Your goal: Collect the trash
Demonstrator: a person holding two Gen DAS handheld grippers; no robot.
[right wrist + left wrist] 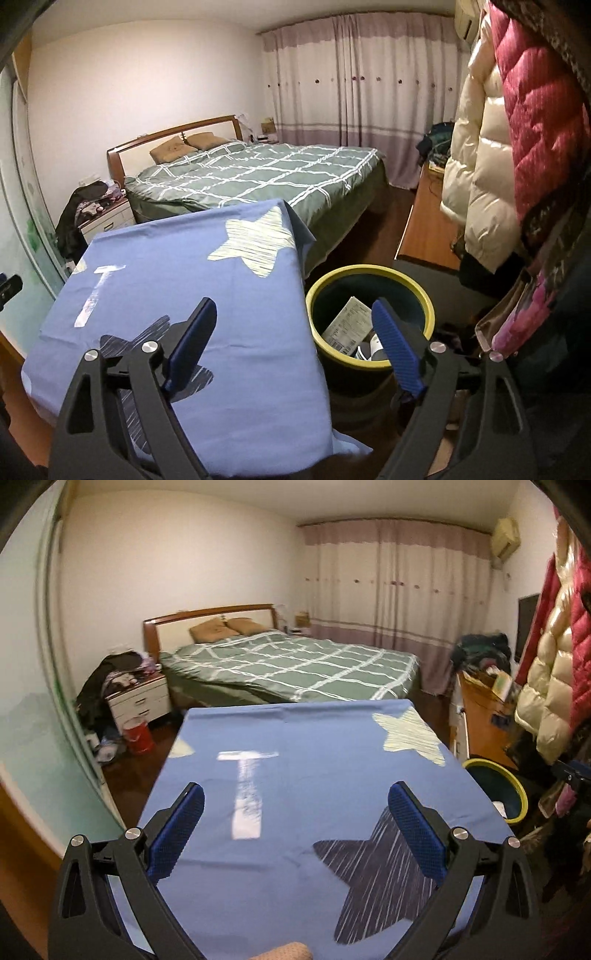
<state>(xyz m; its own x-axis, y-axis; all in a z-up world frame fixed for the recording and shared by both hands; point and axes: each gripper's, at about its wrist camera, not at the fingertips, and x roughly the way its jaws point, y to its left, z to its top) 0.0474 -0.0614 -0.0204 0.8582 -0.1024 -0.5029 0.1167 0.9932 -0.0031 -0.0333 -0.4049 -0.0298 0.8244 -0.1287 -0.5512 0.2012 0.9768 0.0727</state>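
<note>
1. My left gripper (295,812) hangs released, jaws wide, nothing between them, over the blue star cloth (295,738) that fills the lower centre of its view.
2. My right gripper (293,328) is released and empty too.
3. The bin (369,288) sits lower centre-right in the right view, just beyond the right blue pad (395,350), with a paper label (347,325) already inside.
4. I see no loose trash on the cloth.
5. The right hand is nearer the bin.

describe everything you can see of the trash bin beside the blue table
The trash bin is round, with a yellow rim and dark inner wall, plastic by its look. It stands upright on the floor, right beside the blue-clothed table's edge. Inside lie a printed white paper and something dark. Neither gripper touches it.
</note>
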